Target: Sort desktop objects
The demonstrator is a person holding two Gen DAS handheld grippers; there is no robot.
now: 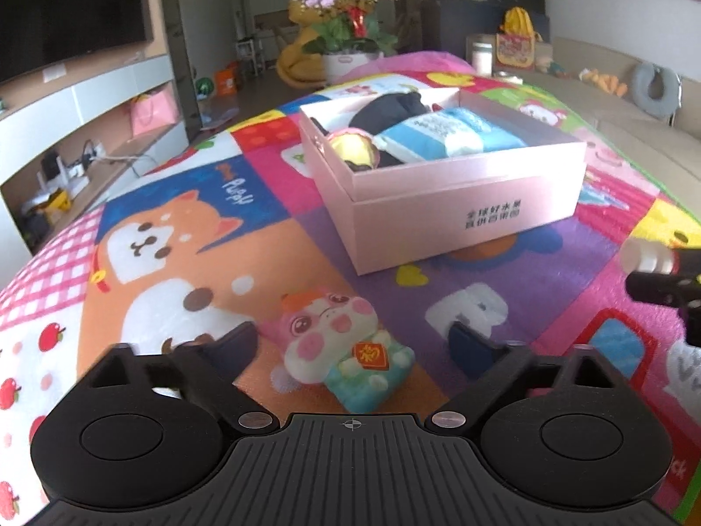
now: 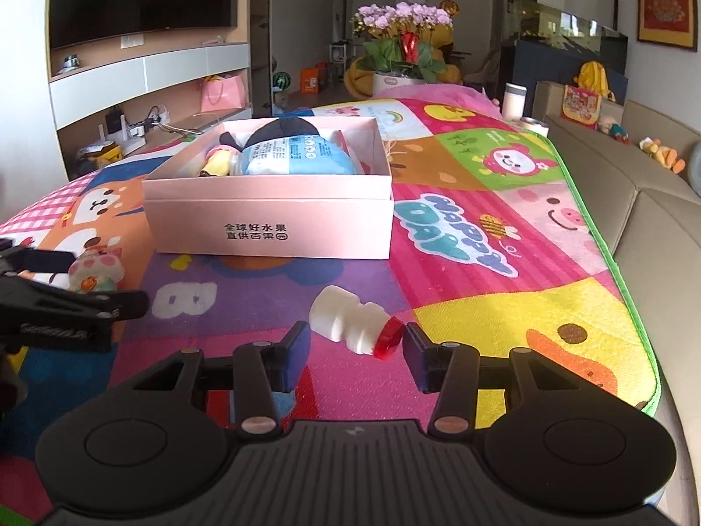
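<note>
A small pig toy (image 1: 337, 350) lies on the colourful mat between the fingers of my left gripper (image 1: 350, 337). That gripper is open, with a gap on either side of the toy. In the right wrist view the same toy (image 2: 94, 271) sits far left inside the left gripper (image 2: 105, 280). A white bottle with a red cap (image 2: 346, 324) lies on its side. My right gripper (image 2: 355, 333) pinches it end to end at the fingertips. Behind both stands an open pink box (image 1: 438, 206) (image 2: 267, 228) holding a blue packet (image 2: 298, 153) and a dark plush.
The mat's green right edge (image 2: 613, 263) drops off to a beige sofa (image 2: 657, 219). A potted plant with purple flowers (image 2: 403, 39) and a white cup (image 2: 512, 101) stand at the far end. A TV cabinet runs along the left wall.
</note>
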